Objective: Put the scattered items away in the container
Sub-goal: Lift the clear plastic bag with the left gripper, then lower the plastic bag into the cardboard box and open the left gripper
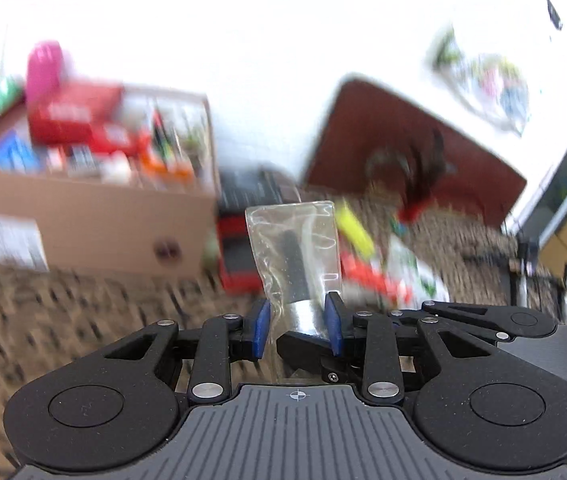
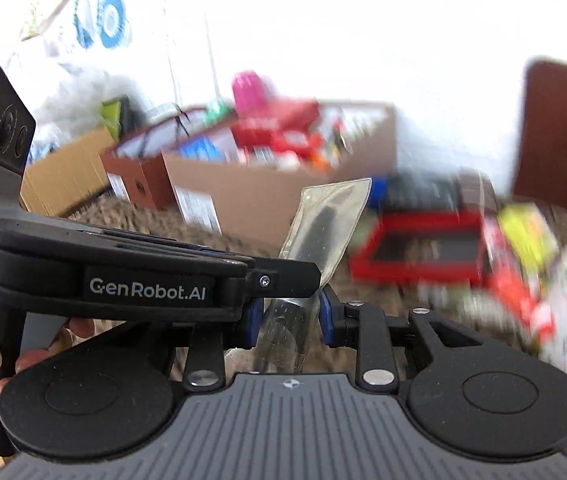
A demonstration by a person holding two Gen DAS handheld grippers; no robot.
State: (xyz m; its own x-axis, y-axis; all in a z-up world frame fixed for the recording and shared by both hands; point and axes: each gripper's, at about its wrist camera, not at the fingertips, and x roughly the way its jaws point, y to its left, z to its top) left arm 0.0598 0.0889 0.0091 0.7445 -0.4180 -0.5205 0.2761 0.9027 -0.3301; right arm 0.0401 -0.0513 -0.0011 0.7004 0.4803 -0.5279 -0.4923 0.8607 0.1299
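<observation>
Left wrist view shows the left gripper [image 1: 297, 322] clenched on a clear plastic bag [image 1: 295, 248] with a dark stick-like item inside; the bag stands up from between the blue pads [image 1: 260, 326]. Right wrist view shows the right gripper [image 2: 289, 318] grasping the same clear plastic bag [image 2: 323, 224] lower down, with the left gripper's black finger crossing just above it. Both views are blurred. Behind the bag and to its left stands the cardboard box [image 1: 95, 224], already crowded with packets (red, blue and pink among them). Just right of the box, behind the bag, lies a red tray [image 2: 423, 246], and further right of the box a heap of scattered packets [image 1: 383, 268] rests on the patterned carpet [image 1: 83, 312]. A brown board [image 1: 415, 148] leans against the white wall to the right of the box.
</observation>
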